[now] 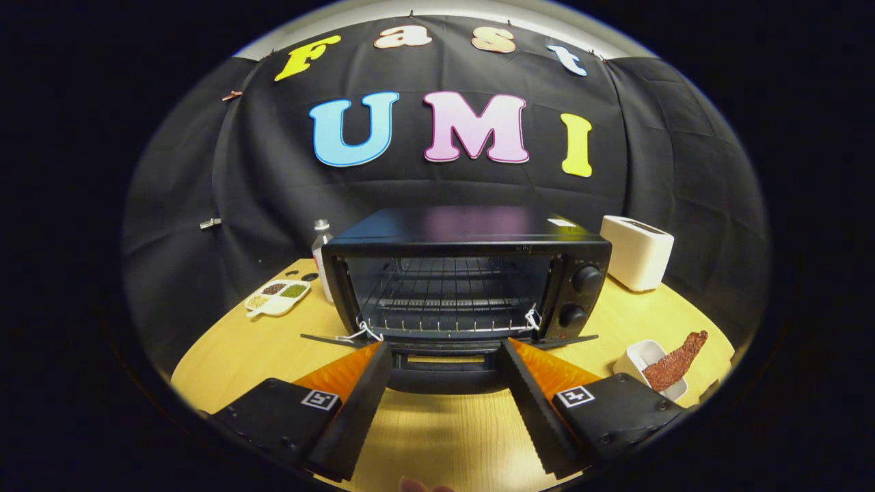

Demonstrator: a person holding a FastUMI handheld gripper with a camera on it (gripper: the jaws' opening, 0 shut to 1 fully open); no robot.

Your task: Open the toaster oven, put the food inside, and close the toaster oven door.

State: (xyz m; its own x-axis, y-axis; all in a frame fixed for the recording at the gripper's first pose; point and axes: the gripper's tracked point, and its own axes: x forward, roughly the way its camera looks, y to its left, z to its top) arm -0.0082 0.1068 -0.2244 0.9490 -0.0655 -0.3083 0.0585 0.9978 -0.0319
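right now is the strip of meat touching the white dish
Touching. The gripper view shows the strip of meat lying in the white dish, its upper end sticking out over the rim.

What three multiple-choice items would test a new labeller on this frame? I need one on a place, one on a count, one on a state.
1. Where is the food?
A. On the oven rack
B. In a white dish right of the oven
C. Between the fingers

2. How many knobs on the oven?
A. Two
B. Four
C. None

3. The oven door is:
A. Shut
B. Missing
C. Folded down open

Key: 1 B, it rests in the dish; 2 A, two knobs stacked on the oven's right; 3 C, the rack is exposed, the gripper open just before it.
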